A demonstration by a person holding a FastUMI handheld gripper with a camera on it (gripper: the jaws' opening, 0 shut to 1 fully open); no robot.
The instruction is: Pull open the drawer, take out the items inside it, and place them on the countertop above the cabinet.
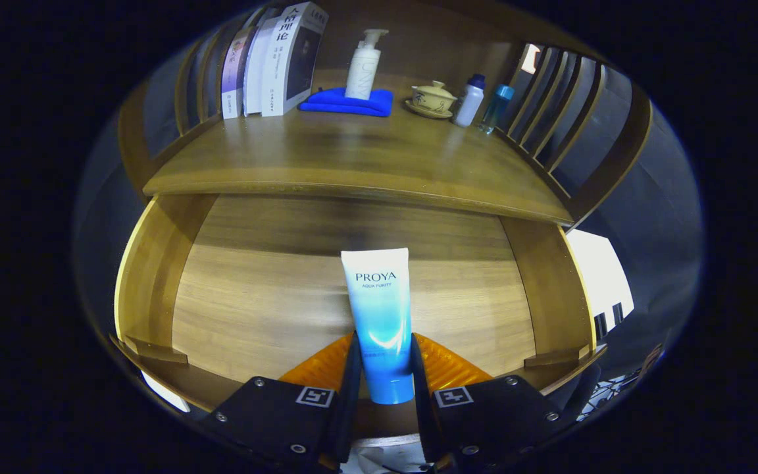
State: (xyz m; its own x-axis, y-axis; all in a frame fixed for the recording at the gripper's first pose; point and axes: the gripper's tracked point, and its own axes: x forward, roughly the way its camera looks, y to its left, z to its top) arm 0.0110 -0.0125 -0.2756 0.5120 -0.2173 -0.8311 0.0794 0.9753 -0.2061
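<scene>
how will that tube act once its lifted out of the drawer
The tube is probably soft plastic, so it may dent where the gripper is closed on its capped end. Its glossy skin could slip. Held near one end, the flat crimped end may sag or swing. It looks light for its size.

Countertop (366, 161) carries books (274, 62), a blue cloth (379, 103) under a pump bottle (363, 66), a lidded cup (431, 99), two small bottles (470, 100)

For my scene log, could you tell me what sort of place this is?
Likely a mock home study: wooden cabinet with open drawer, books on its countertop. The gripper is shut on a tube.
</scene>
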